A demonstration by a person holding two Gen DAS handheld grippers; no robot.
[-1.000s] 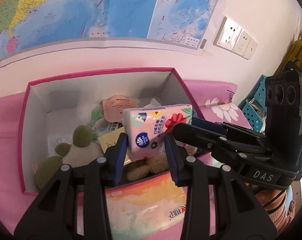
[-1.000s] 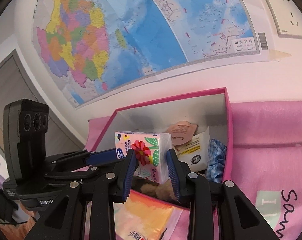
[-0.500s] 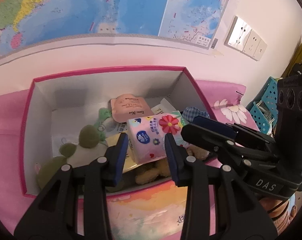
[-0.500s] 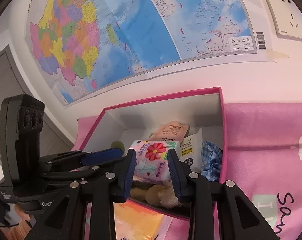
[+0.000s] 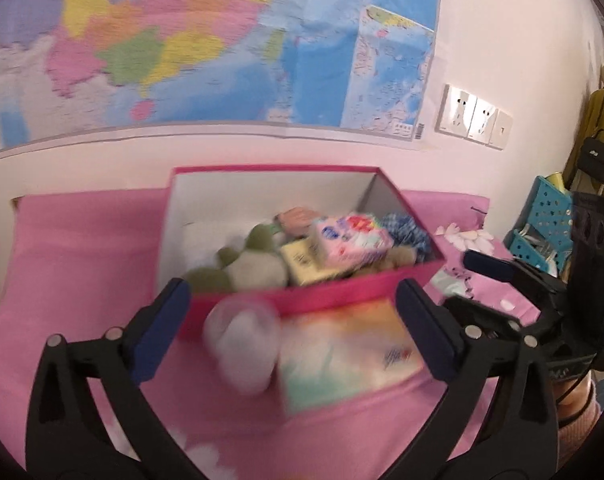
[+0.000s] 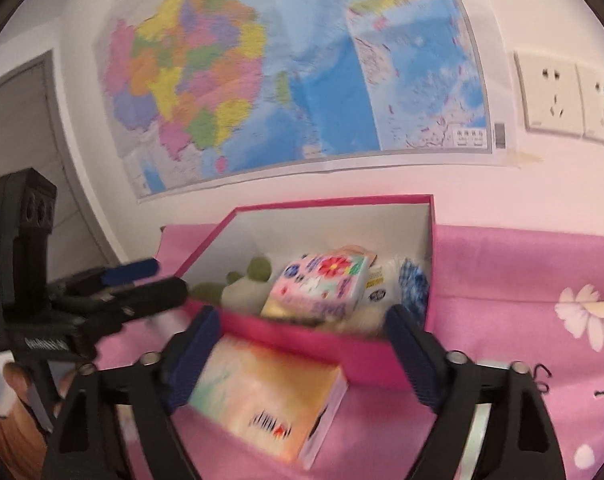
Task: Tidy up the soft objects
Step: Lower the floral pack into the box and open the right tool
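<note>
The floral tissue pack point(image 5: 350, 238) point(image 6: 322, 284) lies free in the pink box point(image 5: 302, 300) point(image 6: 302, 336), on top of a green plush point(image 5: 253, 260) and other soft items. My left gripper point(image 5: 293, 328) hangs in front of the box, its jaws opening wide with nothing pressed between them. My right gripper point(image 6: 302, 356) does the same just before the box's near wall. In front of the box lies a colourful tissue pack point(image 5: 350, 356) point(image 6: 261, 396). Each gripper shows in the other's view: the right gripper point(image 5: 478, 284) at the right, the left gripper point(image 6: 149, 280) at the left.
A pink cloth point(image 5: 81, 260) covers the surface, with a map point(image 6: 302, 80) and sockets point(image 6: 554, 100) on the wall behind. A blurred pale object point(image 5: 241, 344) sits before the box. A blue checked cloth point(image 5: 406, 228) lies in the box's right end. A blue crate point(image 5: 542, 224) stands far right.
Both grippers opened and let go of the floral tissue pack, which now rests in the box. Both have drawn back from the box toward the near side.
</note>
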